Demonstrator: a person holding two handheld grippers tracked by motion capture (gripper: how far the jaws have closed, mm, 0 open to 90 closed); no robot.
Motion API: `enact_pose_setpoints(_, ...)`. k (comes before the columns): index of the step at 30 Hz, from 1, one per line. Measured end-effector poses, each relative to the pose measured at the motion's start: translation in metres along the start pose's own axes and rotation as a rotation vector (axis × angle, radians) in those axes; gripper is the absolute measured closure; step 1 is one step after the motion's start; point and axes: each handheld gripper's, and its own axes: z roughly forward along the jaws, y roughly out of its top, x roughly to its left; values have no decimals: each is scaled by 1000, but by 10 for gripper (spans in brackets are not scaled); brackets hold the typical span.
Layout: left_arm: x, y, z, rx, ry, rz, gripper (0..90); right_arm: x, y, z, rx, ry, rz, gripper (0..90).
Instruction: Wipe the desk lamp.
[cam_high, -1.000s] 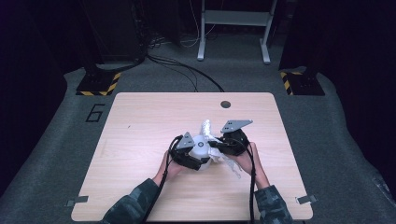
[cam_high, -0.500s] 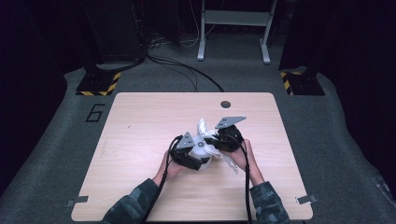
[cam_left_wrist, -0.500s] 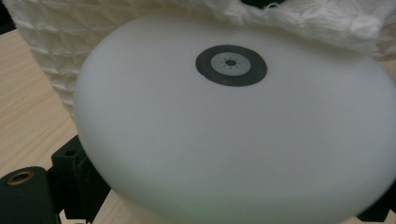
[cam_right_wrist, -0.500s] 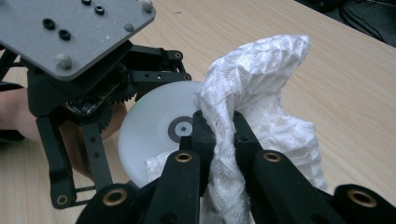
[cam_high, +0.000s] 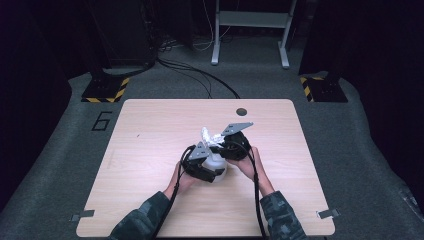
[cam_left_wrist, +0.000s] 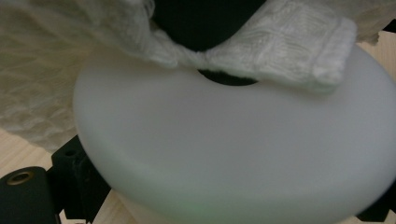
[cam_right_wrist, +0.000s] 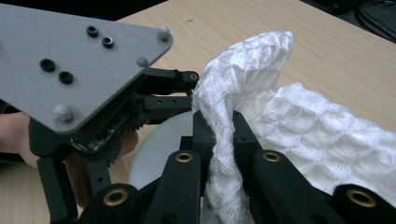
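Cloth (cam_right_wrist: 243, 107) pinched in right tool (cam_right_wrist: 219, 140) (white bowl (cam_left_wrist: 233, 154) in left tool (cam_high: 202, 167)).

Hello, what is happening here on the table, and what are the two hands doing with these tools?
A person works at a wooden table with a gripper in each hand. The left gripper holds a round, frosted white container between widely spread jaws. The right gripper has its jaws shut on a white waffle-textured cloth, which lies across the container's dark opening. It looks like the cloth is being put into it or pulled out.
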Motion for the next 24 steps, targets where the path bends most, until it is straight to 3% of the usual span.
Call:
enact_pose_setpoints(13,0,0,0,-8,6,8,86,9,1,3,5,81,-2,847)
enact_pose_setpoints(22,0,0,0,-8,0,3,86,14,-2,0,19,111,-41,847)
enact_pose_setpoints(24,0,0,0,-9,0,4,86,16,-3,-2,21,112,-29,847)
